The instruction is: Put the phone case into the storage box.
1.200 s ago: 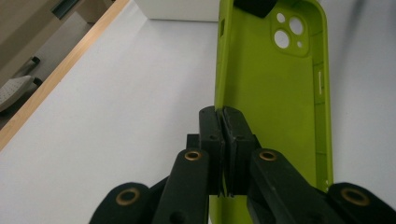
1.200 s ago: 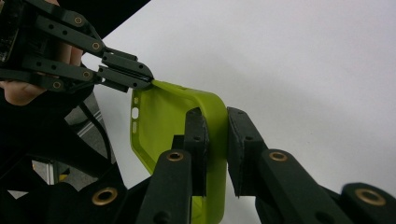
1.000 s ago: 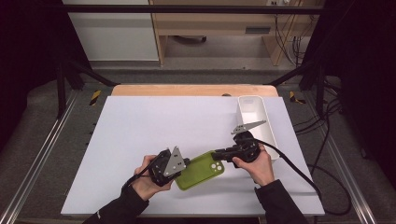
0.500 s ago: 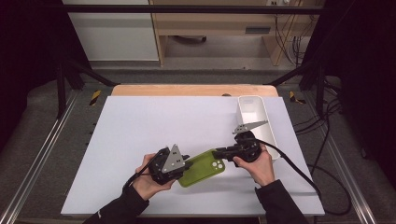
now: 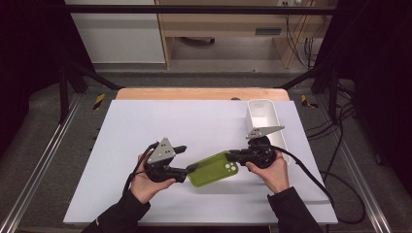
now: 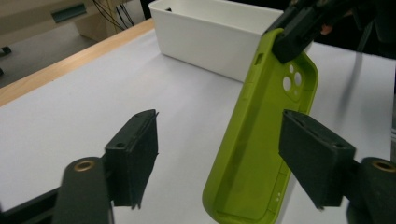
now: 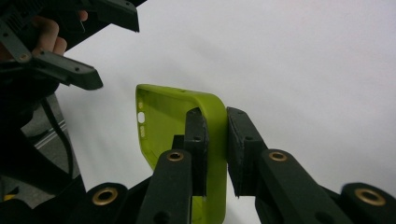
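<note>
A lime-green phone case (image 5: pixel 211 170) hangs tilted just above the white table mat (image 5: pixel 194 121), its hollow side facing up. My right gripper (image 5: pixel 232 156) is shut on the case's rim beside the camera cutout; in the right gripper view the jaws pinch that rim (image 7: pixel 215 140). My left gripper (image 5: pixel 187 158) stands open at the case's other end. In the left gripper view the case (image 6: pixel 254 154) rises between the spread jaws, close to the right-hand one, and the left gripper (image 6: pixel 219 140) is not closed on it.
A white rectangular bin (image 5: pixel 262 116) stands at the mat's right edge, just behind my right hand; it also appears behind the case as the bin (image 6: pixel 210 42). The table's wooden edge (image 5: pixel 194 93) runs along the far side.
The left gripper's jaws have spread apart and it has drawn slightly left. The right gripper holds on, and the case has tipped up at its end.
</note>
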The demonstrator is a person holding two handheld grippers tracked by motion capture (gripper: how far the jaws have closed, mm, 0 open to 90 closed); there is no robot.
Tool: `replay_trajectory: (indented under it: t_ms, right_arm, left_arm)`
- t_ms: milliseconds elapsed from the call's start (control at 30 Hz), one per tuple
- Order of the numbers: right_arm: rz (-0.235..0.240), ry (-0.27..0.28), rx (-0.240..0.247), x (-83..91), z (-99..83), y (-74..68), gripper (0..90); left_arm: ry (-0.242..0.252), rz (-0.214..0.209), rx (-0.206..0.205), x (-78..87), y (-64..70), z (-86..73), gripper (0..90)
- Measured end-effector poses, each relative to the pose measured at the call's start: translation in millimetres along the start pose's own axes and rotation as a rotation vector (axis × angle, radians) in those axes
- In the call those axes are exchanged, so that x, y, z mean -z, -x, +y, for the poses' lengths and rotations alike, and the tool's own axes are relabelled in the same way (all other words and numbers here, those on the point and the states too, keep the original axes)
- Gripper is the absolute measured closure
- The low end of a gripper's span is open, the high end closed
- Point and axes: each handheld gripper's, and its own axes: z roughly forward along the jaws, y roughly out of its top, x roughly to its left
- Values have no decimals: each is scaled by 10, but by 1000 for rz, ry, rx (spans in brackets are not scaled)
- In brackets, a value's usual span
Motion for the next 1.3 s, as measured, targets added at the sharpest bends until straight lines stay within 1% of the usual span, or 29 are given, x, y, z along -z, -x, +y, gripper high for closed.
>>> replay_trajectory:
  t_ms: [133, 300, 333, 433, 533, 700, 767, 833, 1000, 1300]
  right_arm:
    - [-23, 10, 14, 27, -1, 0, 800]
    - [-45, 26, 34, 68, 1, 0, 800]
    - [-46, 29, 31, 84, 4, -3, 799]
    - [-49, 43, 35, 120, 10, -3, 799]
    - [-64, 55, 46, 154, 12, -9, 799]
    - [-77, 70, 52, 206, 17, -14, 799]
    - [-88, 76, 63, 223, 19, -16, 799]
    - [-96, 82, 75, 246, 19, -17, 799]
    - [-116, 97, 85, 297, 22, -23, 799]
    - [-155, 117, 107, 373, 25, -28, 799]
  left_arm:
    - [52, 12, 53, 49, -118, -41, 219]
    - [76, 28, 108, 113, -226, -78, 141]
    - [83, 32, 121, 125, -242, -86, 125]
    - [92, 50, 141, 167, -284, -106, 76]
    - [96, 55, 152, 195, -311, -130, 62]
    - [101, 73, 158, 235, -349, -169, 48]
    - [104, 79, 159, 248, -358, -191, 43]
    - [106, 77, 165, 256, -365, -226, 39]
    - [94, 85, 160, 278, -374, -357, 30]
    - [85, 116, 153, 356, -387, -630, 15]
